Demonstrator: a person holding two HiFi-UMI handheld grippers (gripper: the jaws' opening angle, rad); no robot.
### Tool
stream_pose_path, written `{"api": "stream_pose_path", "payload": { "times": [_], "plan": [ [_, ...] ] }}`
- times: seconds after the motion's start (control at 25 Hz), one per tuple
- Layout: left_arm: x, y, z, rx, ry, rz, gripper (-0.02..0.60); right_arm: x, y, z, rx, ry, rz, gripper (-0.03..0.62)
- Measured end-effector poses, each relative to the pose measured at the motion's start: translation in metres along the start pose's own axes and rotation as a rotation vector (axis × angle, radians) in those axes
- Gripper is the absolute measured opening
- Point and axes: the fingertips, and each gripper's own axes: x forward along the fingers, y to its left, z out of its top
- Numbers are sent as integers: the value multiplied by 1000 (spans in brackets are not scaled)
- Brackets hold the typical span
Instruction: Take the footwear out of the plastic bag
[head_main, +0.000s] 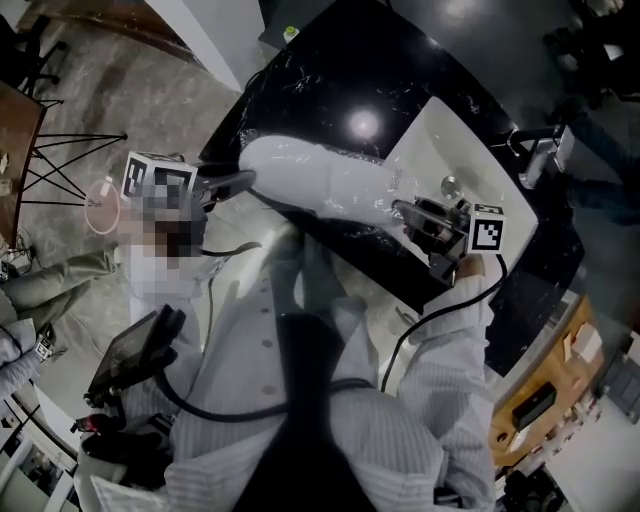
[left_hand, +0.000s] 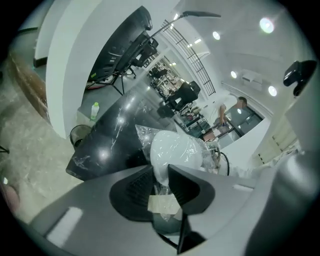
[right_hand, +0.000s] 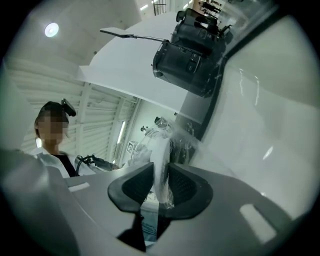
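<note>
Glossy black counter (head_main: 330, 90) with white basin (head_main: 450, 140) set in; grey veined floor (head_main: 120, 90) beyond; wire-legged frame (head_main: 60, 165) and pink round object (head_main: 102, 212) on the floor at left; tap (head_main: 540, 155) beside the basin; white footwear (head_main: 300, 170), sealed in clear plastic bag (head_main: 375, 200), hanging above the counter; left gripper (head_main: 248, 180) clamped on one bag end, right gripper (head_main: 398, 207) clamped on the other.

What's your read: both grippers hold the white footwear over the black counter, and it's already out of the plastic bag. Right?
Not quite. The white footwear is still inside the plastic bag; the left gripper view shows crinkled clear film wrapped round it. The rest stands: the left gripper and right gripper hold it over the black counter.
</note>
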Motion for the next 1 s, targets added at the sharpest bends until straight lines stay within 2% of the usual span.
{"api": "stream_pose_path", "payload": {
  "times": [0.16, 0.36, 0.52, 0.88, 1.0],
  "plan": [
    [-19, -22, 14, 40, -88, -30, 80, -6, 32, 10, -120, -15, -10, 104],
    [-66, -73, 31, 145, -181, -55, 74, -15, 102, 18, -271, -24, 60, 107],
    [-93, -93, 41, 204, -254, -38, 69, -10, 127, 24, -386, -33, 32, 100],
    [-117, -108, 42, 283, -320, -36, 55, -18, 154, 33, -407, -100, 35, 80],
    [-123, -104, 46, 292, -350, -2, 1, -28, 154, 36, -398, -139, 24, 80]
  ]
}}
